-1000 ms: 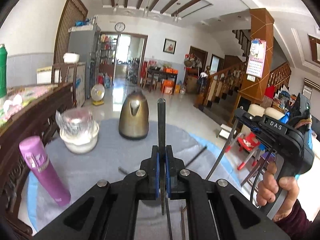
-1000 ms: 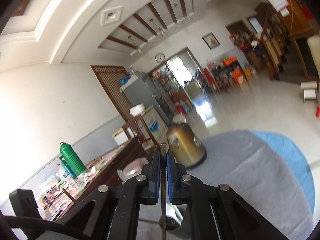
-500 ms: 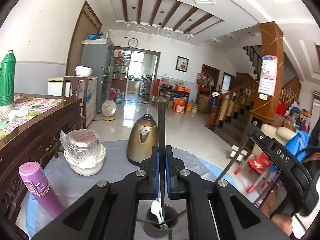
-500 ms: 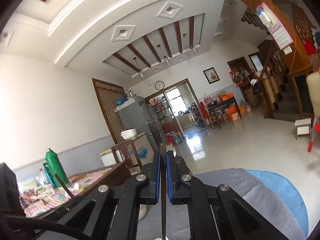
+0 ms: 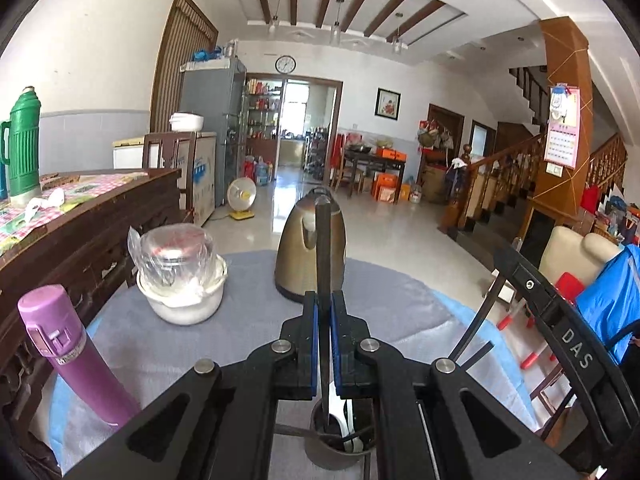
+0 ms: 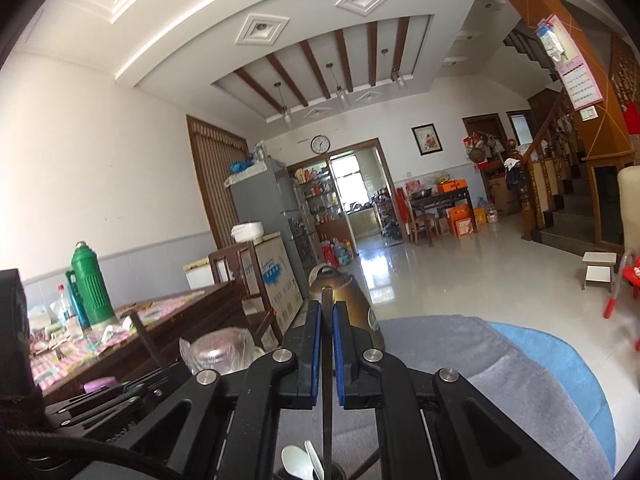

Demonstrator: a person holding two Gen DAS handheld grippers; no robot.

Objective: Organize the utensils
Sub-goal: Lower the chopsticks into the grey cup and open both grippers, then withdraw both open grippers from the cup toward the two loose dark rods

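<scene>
My left gripper is shut on a dark chopstick that stands upright. Its lower end reaches into a grey cup just below the jaws, and a white spoon stands in that cup. My right gripper is shut on a second dark chopstick, whose lower end points down beside white spoons at the picture's bottom edge. The right gripper's black body is close on the right in the left wrist view. The left gripper's body fills the lower left of the right wrist view.
A grey cloth covers the round table over a blue sheet. On it stand a brass kettle, a white bowl with a wrapped glass in it and a purple bottle. A dark wooden sideboard runs along the left.
Both grippers have sunk and drawn back over the table. The cup with its spoon has come into view under the left jaws, with the chopstick end now in it. The right view has rolled nearer level.
</scene>
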